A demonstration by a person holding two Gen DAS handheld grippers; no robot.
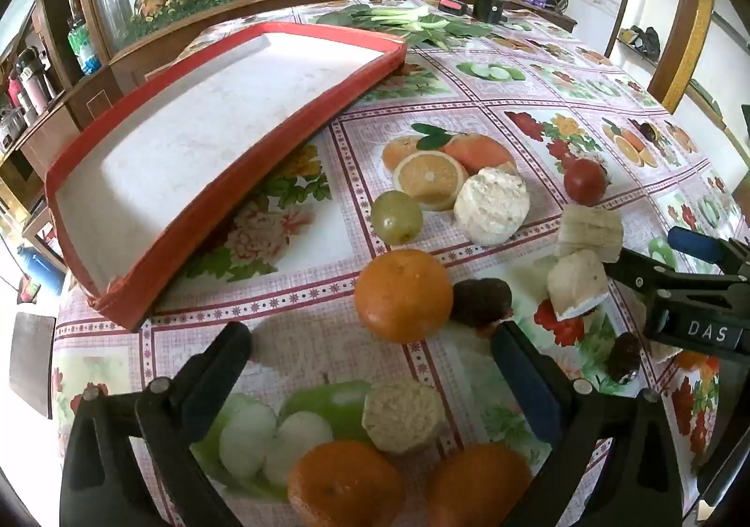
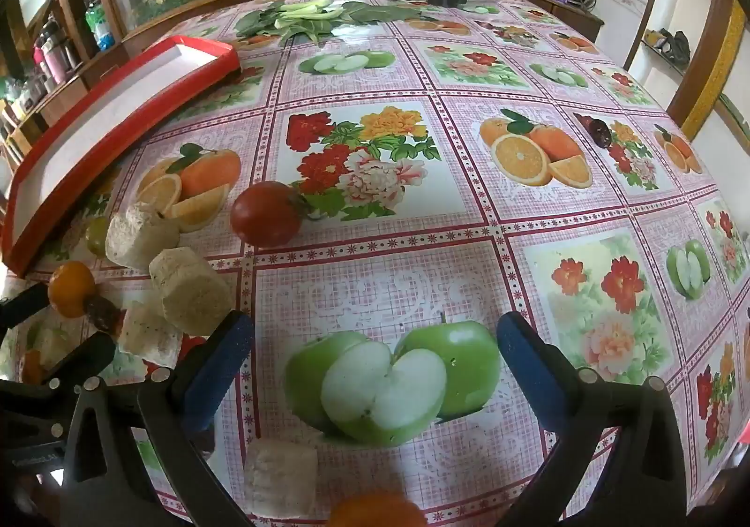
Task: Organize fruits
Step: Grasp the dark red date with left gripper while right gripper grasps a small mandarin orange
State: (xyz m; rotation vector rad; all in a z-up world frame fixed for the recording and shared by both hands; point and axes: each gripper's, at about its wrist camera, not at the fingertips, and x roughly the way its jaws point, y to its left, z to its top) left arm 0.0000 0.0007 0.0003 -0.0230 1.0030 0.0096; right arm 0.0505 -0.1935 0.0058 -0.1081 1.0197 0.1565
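- Fruits lie loose on the flowered tablecloth (image 1: 290, 339), none yet in the red tray (image 1: 187, 180), which sits empty at the left with its near rim toward the pile; presumably it is the destination.
- Left wrist view: left gripper (image 1: 370, 344) has its jaws spread wide, nothing between them, tilted down at the cloth. An orange (image 1: 403, 295) sits just ahead between the fingertips, a dark fruit (image 1: 480, 302) touching its right side. A green grape-like fruit (image 1: 396, 216) and a pale cut chunk (image 1: 491, 206) lie beyond; a red tomato (image 1: 584, 181) is further right. Two more oranges and another pale chunk lie close under the camera.
- Judgement: the wide spread suits the orange, the likely first pick; the touching dark fruit may get nudged.
- Right wrist view: right gripper (image 2: 375, 342) is likewise wide apart and empty, over a printed apple picture, not a real fruit. The tomato (image 2: 266, 214) lies ahead-left; pale chunks (image 2: 197, 297) cluster left, near the tray (image 2: 117, 124).
- Leafy greens (image 2: 304, 18) lie at the far edge, well apart from the fruit.
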